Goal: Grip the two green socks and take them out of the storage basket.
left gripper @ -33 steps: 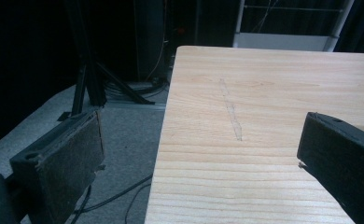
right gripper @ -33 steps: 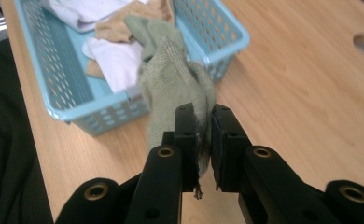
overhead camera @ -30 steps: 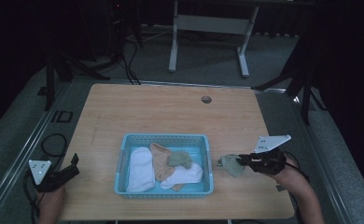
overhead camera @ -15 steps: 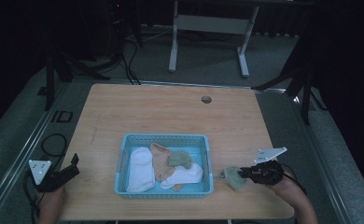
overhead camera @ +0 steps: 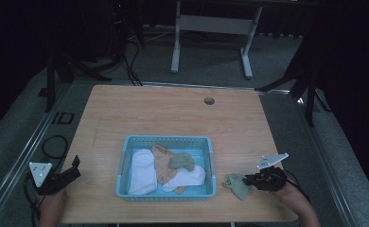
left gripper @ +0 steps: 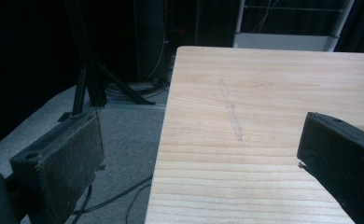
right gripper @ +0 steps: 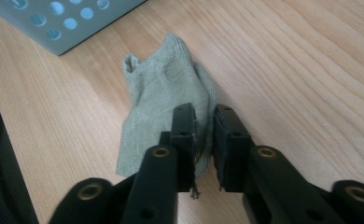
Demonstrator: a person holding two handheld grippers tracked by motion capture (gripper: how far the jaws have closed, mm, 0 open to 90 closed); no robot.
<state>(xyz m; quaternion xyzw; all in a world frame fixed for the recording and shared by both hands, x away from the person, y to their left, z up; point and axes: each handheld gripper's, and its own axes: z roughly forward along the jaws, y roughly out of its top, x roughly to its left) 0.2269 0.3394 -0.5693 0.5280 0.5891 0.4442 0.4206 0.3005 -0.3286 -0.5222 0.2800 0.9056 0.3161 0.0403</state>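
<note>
right claw (right gripper: pixel 203 123) pinches a green sock (right gripper: pixel 164 98) flat on the tabletop (overhead camera: pixel 173 113) beside the blue basket (overhead camera: pixel 166 140), apparently sorting; left claw (left gripper: pixel 199 154) rests spread, idle.

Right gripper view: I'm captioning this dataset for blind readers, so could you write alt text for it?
The right hand-held gripper has its two black jaws closed on a grey-green sock, which lies on the light wooden table. The perforated corner of a light blue basket shows at upper left, apart from the sock.
</note>
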